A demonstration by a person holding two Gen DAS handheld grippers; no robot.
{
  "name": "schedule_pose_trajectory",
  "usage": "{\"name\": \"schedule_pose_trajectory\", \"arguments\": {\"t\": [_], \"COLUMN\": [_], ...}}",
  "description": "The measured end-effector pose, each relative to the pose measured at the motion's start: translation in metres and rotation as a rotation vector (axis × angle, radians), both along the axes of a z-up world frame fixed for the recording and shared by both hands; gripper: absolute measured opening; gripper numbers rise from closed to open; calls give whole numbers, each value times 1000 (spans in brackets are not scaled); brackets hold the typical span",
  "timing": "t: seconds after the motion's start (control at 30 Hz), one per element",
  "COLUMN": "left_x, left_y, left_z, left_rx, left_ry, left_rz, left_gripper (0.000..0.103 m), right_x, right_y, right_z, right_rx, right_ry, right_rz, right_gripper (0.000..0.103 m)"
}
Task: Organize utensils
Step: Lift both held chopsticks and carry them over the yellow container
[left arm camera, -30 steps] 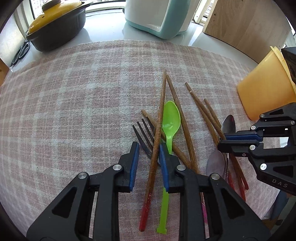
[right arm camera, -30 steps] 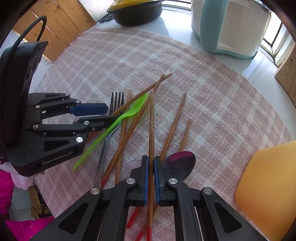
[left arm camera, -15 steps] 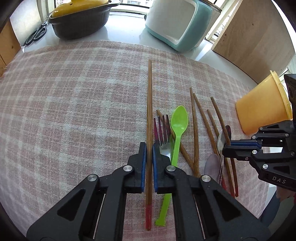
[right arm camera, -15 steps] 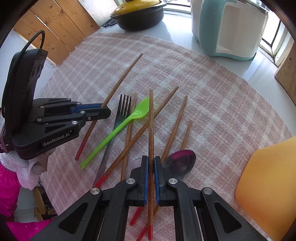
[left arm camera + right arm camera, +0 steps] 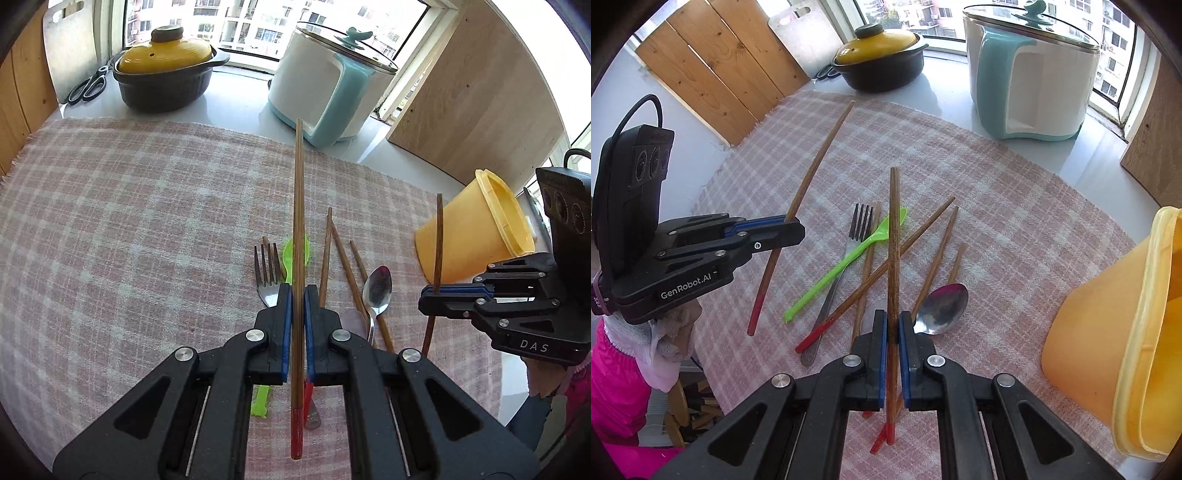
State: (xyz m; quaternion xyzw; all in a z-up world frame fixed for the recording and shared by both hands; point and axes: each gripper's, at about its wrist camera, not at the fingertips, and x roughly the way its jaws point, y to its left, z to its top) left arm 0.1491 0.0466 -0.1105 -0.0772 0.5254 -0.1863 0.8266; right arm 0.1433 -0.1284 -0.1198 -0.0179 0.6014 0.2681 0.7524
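1. In the left wrist view, at six o'clock, we see the left gripper (image 5: 297,291) with its jaws clamped on a wooden chopstick with a red end (image 5: 297,229), which stands clear of the cloth and runs straight toward twelve.
2. In the right wrist view, also at six, the right gripper (image 5: 893,325) has its jaws closed on a second red-tipped chopstick (image 5: 894,236), likewise pointing toward twelve.
3. Just beyond both grippers, the rest of the utensils lie on a pink-and-white checked cloth (image 5: 129,229): a metal fork (image 5: 849,236), a green plastic spoon (image 5: 846,262), several loose chopsticks (image 5: 886,273) crossing one another, and a metal spoon (image 5: 942,306).
4. At three o'clock in the right wrist view, a yellow plastic container (image 5: 1108,332) sits tilted at the edge of the cloth, well apart from the pile.
5. At nine in that view, we see a pink sleeve (image 5: 617,369) behind the left gripper.
6. Past the cloth is a pale countertop (image 5: 229,107); toward eleven stands a dark pot with a yellow lid (image 5: 166,77), with scissors (image 5: 86,86) just beside it.
7. Toward one sits a white-and-teal electric cooker (image 5: 328,85) with a glass lid.
8. Farthest off, wooden boards (image 5: 716,70) lean against the wall and a window (image 5: 236,22) shows sunlit buildings.
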Motion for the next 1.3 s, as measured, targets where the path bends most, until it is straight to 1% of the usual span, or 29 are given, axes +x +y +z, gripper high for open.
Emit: {"name": "schedule_pose_trajectory", "arguments": {"t": [0.17,0.33,0.63,0.8,1.03,1.13,1.23,1.3], "left_x": [-11,-21,-26,-22,-12,-5,5,12], "left_y": [-20,-36,-69,-90,-122,-136,-151,-158], "left_z": [16,37,70,88,111,116,119,118], "left_rx": [-21,-51,-95,-117,-146,-153,-144,-158], "left_ry": [-37,-78,-144,-177,-219,-227,-241,-240], "left_rz": [0,-3,-2,-11,-28,-34,-32,-27], "left_gripper": [4,4,4,4,4,4,4,4], "right_x": [-6,-9,-11,-7,2,9,16,22], "right_y": [-17,-37,-74,-94,-125,-139,-151,-158], "right_z": [21,47,97,117,144,155,162,166], "right_rx": [32,85,101,92,127,128,118,109], "right_ry": [-17,-29,-108,-135,-160,-179,-196,-205], "right_rz": [1,-12,-27,-41,-79,-97,-116,-126], "right_gripper": [3,3,3,3,3,3,3,3]}}
